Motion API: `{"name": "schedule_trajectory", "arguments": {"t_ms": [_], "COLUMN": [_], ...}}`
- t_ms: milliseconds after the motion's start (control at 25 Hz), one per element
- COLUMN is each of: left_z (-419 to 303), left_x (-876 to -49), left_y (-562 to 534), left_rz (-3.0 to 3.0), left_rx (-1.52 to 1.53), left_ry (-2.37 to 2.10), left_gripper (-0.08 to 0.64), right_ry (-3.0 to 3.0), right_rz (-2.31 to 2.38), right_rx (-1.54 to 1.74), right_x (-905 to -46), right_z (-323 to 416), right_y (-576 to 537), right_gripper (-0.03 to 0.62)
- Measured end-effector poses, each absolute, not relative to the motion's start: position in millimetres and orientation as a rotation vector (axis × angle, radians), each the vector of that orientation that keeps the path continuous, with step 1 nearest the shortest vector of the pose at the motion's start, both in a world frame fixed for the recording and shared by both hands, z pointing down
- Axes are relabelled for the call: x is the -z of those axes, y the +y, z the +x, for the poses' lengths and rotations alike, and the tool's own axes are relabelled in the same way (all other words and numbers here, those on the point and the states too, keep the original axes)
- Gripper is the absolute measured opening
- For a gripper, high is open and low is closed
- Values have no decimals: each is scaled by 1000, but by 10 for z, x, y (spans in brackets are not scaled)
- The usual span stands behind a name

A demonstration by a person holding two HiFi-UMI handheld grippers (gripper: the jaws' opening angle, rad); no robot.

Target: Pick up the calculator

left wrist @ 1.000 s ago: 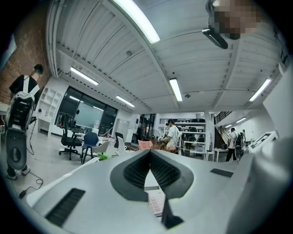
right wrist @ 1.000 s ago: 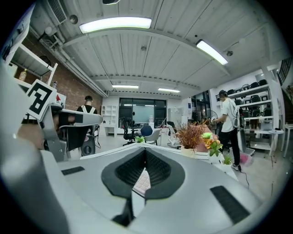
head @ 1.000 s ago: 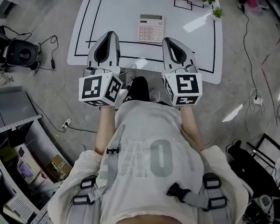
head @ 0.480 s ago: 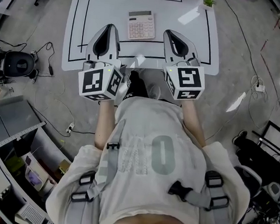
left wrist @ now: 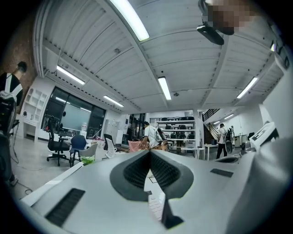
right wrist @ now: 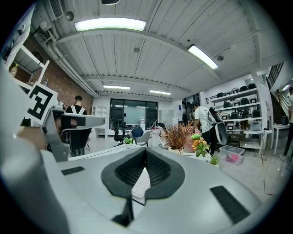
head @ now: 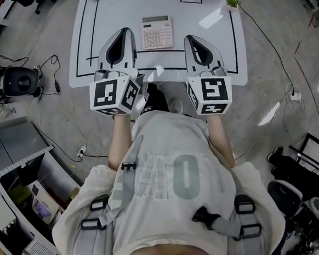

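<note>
Left tongs [head: 125, 32] and right tongs [head: 190, 40]: jaws pressed together on both, nothing held, pointing roughly level over the near table edge. Calculator [head: 157, 32] lies flat, keys up, between the two tips and touching neither (probably flanked to line up an approach; the jaws must part first). White table [head: 216, 35] carries black lines, with a small plant [head: 232, 0] at a far corner.

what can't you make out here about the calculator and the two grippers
- Key labels and display of the calculator: too small in the head view. In both gripper views the shut jaws cover all but a sliver of keys.
- The person's hands: hidden beneath the left hand-held gripper and right hand-held gripper in the head view.
- Far edge of the table: cut off by the head view's top edge.
</note>
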State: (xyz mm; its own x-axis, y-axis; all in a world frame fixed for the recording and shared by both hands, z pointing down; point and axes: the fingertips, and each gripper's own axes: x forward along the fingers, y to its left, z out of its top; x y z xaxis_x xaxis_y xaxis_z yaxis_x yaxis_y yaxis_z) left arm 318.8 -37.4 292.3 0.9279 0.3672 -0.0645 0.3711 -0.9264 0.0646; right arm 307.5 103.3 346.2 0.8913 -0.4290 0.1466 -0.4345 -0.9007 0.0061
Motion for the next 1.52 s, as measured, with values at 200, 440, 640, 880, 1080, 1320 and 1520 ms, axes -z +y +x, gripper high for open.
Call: {"name": "schedule_trajectory", "arguments": {"t_ms": [200,440,640,880,1080,1320,1520], "left_z": [3180,3181,3233,3283,3410,3808,4225], "left_x": [-2924,-2809,-2717,-2746,-2877,-3150,-3625], "left_y": [-379,-458,-461,-429,-466,-567,-635], "left_rz": [2968,2887,2809,2761,2744,2701,2528], "left_rx": [92,145,208,166,93,-69,-309], "left_ry": [611,635,665,702,705,781,858], "left_gripper": [21,187,376,408,408,408,407], "right_ry": [-690,-710,-721,-716,-734,-792,-827], "right_rz": [3022,3024,3022,3030,3035,3042,3032], "right_rx": [-239,-272,-287,-298,-320,-353,-416], "right_x": [-3485,-3566,-3598,-3613,-3667,-3736,-3844], "right_z": [3076,3070,3087,3130,3198,3287,3346], "right_y": [1030,968,928,896,840,651,504], "right_gripper": [8,6,8,8,8,8,6]}}
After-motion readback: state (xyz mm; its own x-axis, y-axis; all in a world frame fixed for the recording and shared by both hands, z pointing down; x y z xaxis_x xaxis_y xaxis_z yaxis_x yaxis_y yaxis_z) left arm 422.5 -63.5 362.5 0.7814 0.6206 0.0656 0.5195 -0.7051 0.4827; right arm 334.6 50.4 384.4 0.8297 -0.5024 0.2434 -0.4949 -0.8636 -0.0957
